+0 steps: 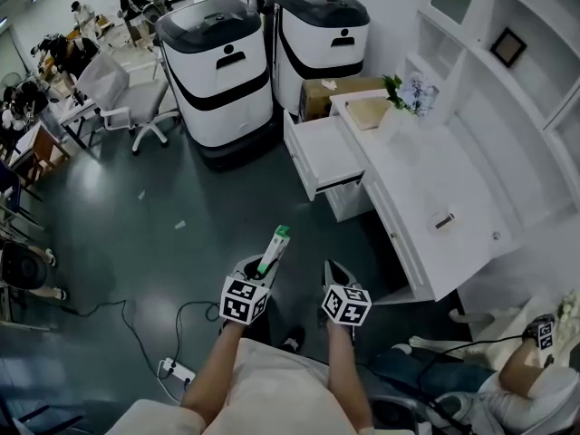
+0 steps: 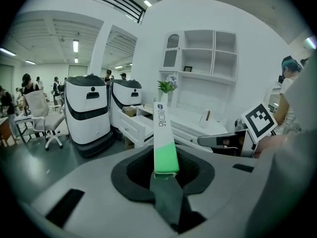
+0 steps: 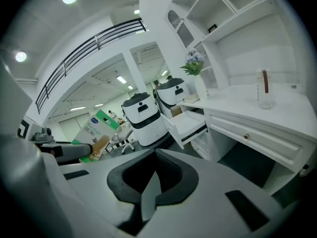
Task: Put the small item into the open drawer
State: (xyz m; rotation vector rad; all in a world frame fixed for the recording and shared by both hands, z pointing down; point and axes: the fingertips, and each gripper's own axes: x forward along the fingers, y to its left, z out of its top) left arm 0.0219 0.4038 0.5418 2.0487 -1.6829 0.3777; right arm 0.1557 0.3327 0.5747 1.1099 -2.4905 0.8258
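Nearest the lens, two forearms [image 1: 217,370] reach forward over the dark floor, and the left tongs [image 1: 263,268] come first: they are clamped on a slim green-and-white box [image 1: 275,246], the small item of the task. The left gripper view shows the grip clearly. The box's green end sits between the pads and its white end sticks out ahead, tilted slightly. It looks light and stiff, so a steady squeeze should do; pressing harder would only risk crushing the card.

Just to the right, the right tongs [image 1: 333,272] carry nothing. Their own view shows the jaws closed together, with no item between them.

Further on stand two white machines [image 1: 222,62], and just beside them is the drawer [image 1: 324,150], pulled out from the white table [image 1: 453,179] with its tray bare. It is well apart from the box, so the job now looks like the carry.

To do it well, the person would bring the left tongs in from the drawer's open front, clear of the nearer machine. The box's long side should line up with the tray, and it should go down inside the walls before the grip is let go. The free white end leads, so it could catch the drawer's rim. A small glass [image 1: 443,219] on the table stands well off the path.
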